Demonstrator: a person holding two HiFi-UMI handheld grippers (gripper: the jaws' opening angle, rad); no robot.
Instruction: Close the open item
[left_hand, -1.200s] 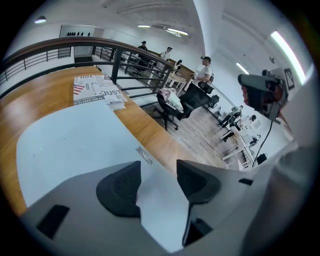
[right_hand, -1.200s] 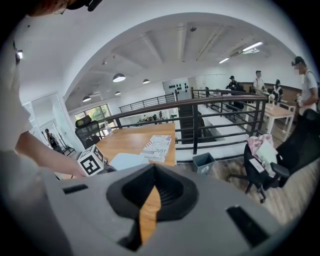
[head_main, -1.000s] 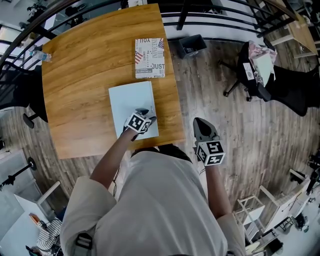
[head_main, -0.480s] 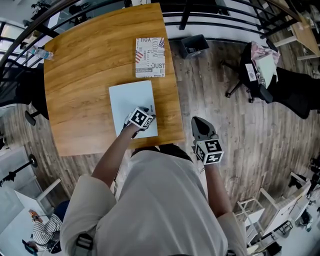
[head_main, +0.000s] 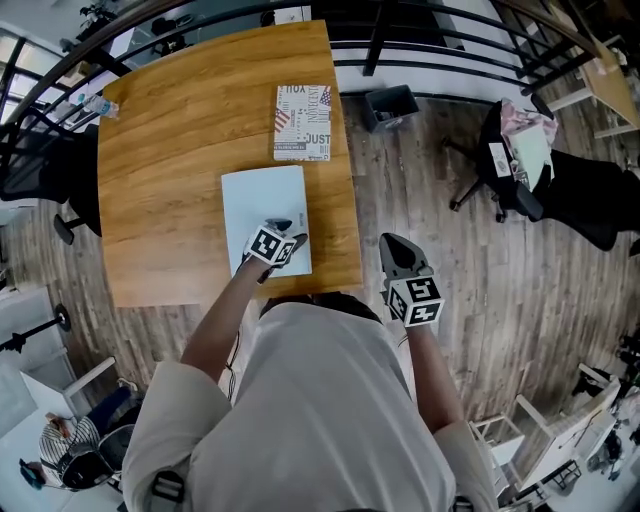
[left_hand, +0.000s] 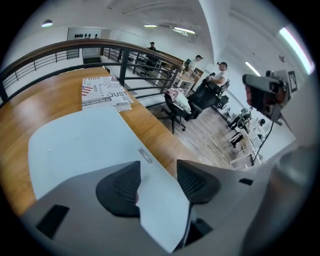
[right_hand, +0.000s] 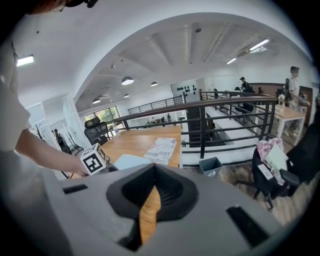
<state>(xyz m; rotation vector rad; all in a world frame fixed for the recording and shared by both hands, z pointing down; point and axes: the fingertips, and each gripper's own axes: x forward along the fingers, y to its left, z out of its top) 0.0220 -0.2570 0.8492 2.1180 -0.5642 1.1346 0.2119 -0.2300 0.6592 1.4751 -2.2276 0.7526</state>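
Observation:
A pale blue book (head_main: 262, 205) lies flat and closed on the wooden table (head_main: 170, 150), near its front right corner. My left gripper (head_main: 285, 228) points down at the book's near right corner. In the left gripper view its jaws (left_hand: 159, 170) stand open and have just been opening; the blue cover's corner (left_hand: 160, 205) lies between the pads without being pressed. My right gripper (head_main: 393, 243) hangs off the table's right edge above the floor. Its jaws (right_hand: 155, 167) are shut with nothing in them.
A printed book (head_main: 302, 122) lies closed beyond the blue one, by the right edge. A bottle (head_main: 100, 105) lies at the far left corner. Past the table run a black railing (head_main: 450, 60), a grey bin (head_main: 392, 103) and an office chair (head_main: 520, 160).
The head view has drifted a little. Both grippers and the blue book keep their places.

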